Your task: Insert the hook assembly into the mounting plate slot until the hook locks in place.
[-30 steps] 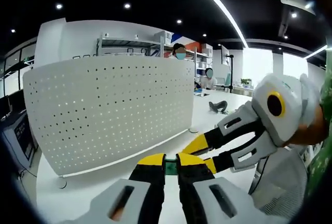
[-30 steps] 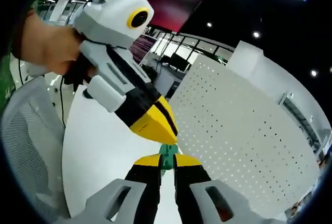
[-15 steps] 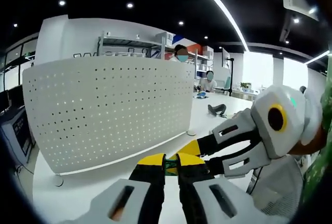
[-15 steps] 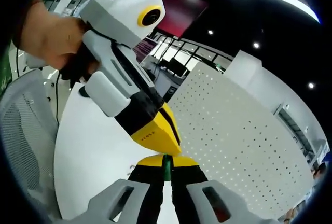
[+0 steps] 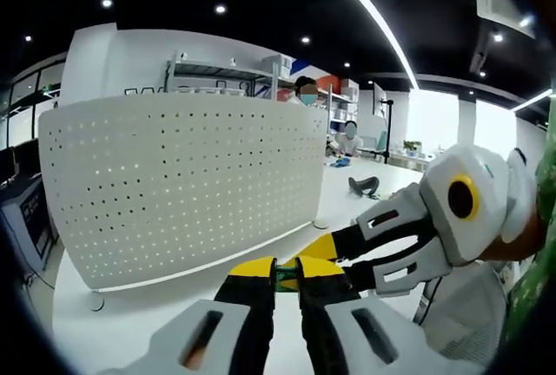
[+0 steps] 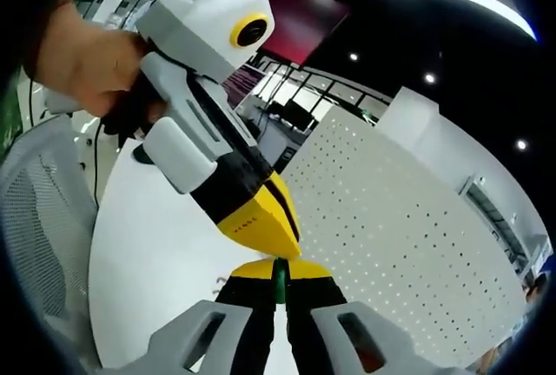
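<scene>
Green plastic, a small piece (image 5: pixel 285 276) of it, is all that shows of the task's part: it sits pinched between the yellow tips of the left gripper (image 5: pixel 286 271), and its shape is too hidden to tell hook from plate. In the right gripper view the same green piece (image 6: pixel 279 273) appears as a thin upright sliver clamped between the narrow fingers of the right gripper (image 6: pixel 278 273). Both pairs of fingers are closed on it, tip to tip, with the left gripper's yellow tip (image 6: pixel 261 223) coming down onto it from above in that view, and the right gripper (image 5: pixel 334 249) reaching in from the side in the left gripper view. A hand (image 6: pixel 82 58) grips the left gripper's white body. Behind the green piece stands a white perforated panel (image 5: pixel 182 184), upright on the white worktop (image 5: pixel 148 327). Beside the worktop's edge, a grey mesh chair (image 6: pixel 39 236) is partly cut off.
</scene>
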Demonstrator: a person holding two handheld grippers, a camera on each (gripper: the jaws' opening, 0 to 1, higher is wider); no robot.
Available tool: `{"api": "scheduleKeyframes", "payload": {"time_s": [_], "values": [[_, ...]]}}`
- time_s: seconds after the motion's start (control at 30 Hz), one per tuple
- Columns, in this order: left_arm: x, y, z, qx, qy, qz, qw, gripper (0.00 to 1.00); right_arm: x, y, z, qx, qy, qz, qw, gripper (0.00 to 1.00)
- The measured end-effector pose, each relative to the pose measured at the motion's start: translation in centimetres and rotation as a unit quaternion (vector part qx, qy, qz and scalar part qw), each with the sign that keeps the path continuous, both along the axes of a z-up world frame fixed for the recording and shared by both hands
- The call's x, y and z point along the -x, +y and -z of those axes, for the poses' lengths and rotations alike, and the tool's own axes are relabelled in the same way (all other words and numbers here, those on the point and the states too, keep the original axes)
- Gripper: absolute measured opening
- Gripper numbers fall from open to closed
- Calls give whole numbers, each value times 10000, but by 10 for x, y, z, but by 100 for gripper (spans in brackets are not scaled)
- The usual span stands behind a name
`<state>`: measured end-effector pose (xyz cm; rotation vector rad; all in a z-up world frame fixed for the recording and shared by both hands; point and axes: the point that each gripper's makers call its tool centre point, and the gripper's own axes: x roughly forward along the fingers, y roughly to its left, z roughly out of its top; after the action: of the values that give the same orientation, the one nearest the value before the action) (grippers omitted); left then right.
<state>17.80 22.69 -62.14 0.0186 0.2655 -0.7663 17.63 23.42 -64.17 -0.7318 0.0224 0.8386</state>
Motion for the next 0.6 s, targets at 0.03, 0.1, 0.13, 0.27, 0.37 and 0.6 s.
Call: {"api": "scheduleKeyframes", "payload": {"time_s": [0.03,0.1,0.13,0.27,0.37,0.6], "values": [[0,0,0,8,2,1,10000,10,0,0,-1,-4,-6,4,10000,1],[0,-2,-3,65,-17,37,10000,10,0,0,-1,-12,-14,3,10000,1],[0,-2,-4,92,-37,42,9999,10,0,-1,-1,-5,-18,1,10000,1],[1,-3,-6,113,-34,56,9999,13,0,0,-1,-6,-26,7,10000,1],[0,2,-7,124,-54,11,9999,16,-1,-2,-2,-14,-30,35,10000,1],[-2,23,-5,136,-55,-180,9997,17,-7,-15,-9,-286,101,205,9993,1]]}}
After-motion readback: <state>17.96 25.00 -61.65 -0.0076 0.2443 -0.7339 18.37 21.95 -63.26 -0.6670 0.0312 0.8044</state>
